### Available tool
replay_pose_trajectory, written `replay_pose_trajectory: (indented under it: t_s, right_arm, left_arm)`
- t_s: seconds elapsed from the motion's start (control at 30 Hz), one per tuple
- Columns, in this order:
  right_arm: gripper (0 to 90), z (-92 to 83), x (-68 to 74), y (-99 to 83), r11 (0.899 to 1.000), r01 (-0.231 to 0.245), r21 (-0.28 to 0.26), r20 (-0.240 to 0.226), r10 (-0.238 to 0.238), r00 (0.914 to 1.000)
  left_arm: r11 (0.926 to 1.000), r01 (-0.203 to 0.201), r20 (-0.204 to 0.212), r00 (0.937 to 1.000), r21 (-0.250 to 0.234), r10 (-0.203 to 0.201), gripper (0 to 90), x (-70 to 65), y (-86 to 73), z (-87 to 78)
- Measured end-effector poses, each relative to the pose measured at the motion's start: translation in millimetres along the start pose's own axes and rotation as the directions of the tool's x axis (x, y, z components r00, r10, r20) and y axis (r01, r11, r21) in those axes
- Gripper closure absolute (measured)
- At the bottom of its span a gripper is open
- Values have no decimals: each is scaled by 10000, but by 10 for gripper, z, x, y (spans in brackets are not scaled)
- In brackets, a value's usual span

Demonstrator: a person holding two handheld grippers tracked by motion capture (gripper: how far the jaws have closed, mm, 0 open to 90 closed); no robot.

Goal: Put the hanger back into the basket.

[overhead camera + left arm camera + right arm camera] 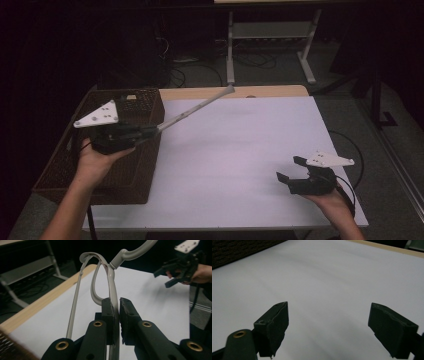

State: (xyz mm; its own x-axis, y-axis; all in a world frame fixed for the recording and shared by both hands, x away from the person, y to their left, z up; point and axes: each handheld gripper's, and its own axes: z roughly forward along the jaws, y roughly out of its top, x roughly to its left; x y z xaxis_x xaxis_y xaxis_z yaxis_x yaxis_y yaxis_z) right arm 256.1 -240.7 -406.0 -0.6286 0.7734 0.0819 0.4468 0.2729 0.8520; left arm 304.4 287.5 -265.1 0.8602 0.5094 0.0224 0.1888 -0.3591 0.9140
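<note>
Above basket [125, 165]: L gripper [152, 131] clamped on grey hanger [195, 110]; R gripper [289, 170] apart, no legible writing.

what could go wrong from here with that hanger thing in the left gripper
1. The left gripper pinches the grey hanger on one thin bar near its end, so the long piece sticking out over the table could swivel or slip between the pads.
2. The hanger's far end reaches past the table's back edge; a swing might knock it against the table or the brown basket.
3. The right gripper is open and holds nothing, so nothing steadies the hanger.
</note>
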Motion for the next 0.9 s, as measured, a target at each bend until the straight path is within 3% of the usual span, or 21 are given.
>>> replay_pose_trajectory:
  t_s: [0.13,0.23,0.27,0.53,0.77,0.9]
  right_arm:
    - [160,-1,-2,-1,10000,-8,-3,29,8,10000]
    - [160,-1,-1,0,10000,-12,8,23,12,10000]
    - [161,1,-2,0,10000,2,3,21,-2,10000]
    - [161,8,6,4,10000,46,33,44,-46,10000]
    - [161,16,10,6,10000,40,28,67,-40,10000]
    - [161,19,20,8,10000,15,77,53,-15,10000]
  left_arm:
    - [9998,153,-526,9985,-138,-160,832,119,-57,-239]
    - [9994,291,-681,9972,-189,-303,832,165,-85,-335]
    - [9987,430,-937,9946,-255,-452,832,218,-129,-445]
    - [9960,862,-1792,9798,-225,-888,832,377,-335,-789]
    - [9932,1164,-2244,9679,9,-1132,832,441,-488,-1053]
    - [9903,1391,-2546,9578,34,-1337,832,477,-588,-1165]
